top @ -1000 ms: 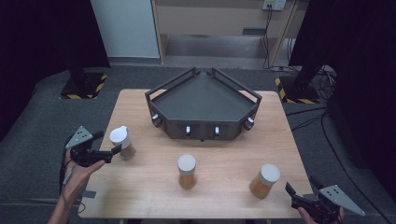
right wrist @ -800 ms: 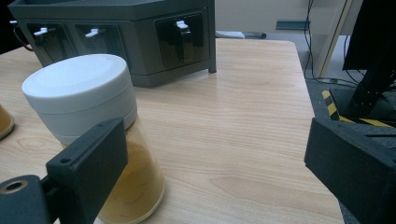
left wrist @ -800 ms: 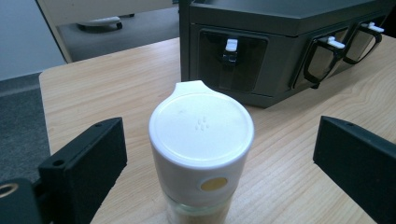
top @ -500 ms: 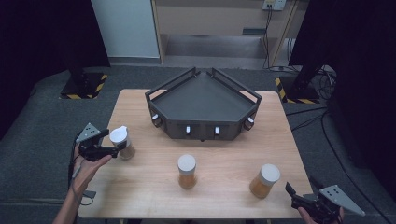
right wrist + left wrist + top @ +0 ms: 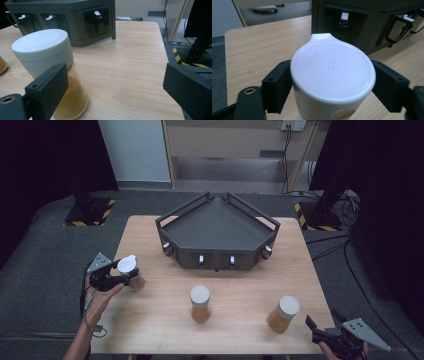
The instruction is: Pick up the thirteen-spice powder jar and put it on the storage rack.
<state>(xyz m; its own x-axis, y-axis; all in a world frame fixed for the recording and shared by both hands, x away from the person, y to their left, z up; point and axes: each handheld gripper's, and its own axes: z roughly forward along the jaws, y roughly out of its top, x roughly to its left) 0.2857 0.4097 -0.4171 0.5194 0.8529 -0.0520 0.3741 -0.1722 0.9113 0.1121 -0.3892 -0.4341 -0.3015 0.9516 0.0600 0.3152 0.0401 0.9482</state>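
Three jars of amber stuff with white lids stand on the wooden table (image 5: 240, 285). At the left edge, my left gripper (image 5: 126, 279) has just been closing its jaws around the left jar (image 5: 131, 270). In the left gripper view both black pads (image 5: 277, 86) press on the sides of that jar's white cap (image 5: 333, 67). My right gripper (image 5: 322, 321) rests at the table's front right corner, open. The right jar (image 5: 283, 313) stands just beside it; in the right gripper view this jar (image 5: 50, 70) sits behind the left jaw, not between the pads.
A middle jar (image 5: 200, 303) stands at the front centre. A black angular tray (image 5: 215, 258) with latches on its front wall takes up the far middle of the table. Dark floor and striped stand bases lie beyond the table's edges.
My left gripper has come in lower onto the left jar and its jaws have closed on the white cap. The right gripper has stayed where it was.
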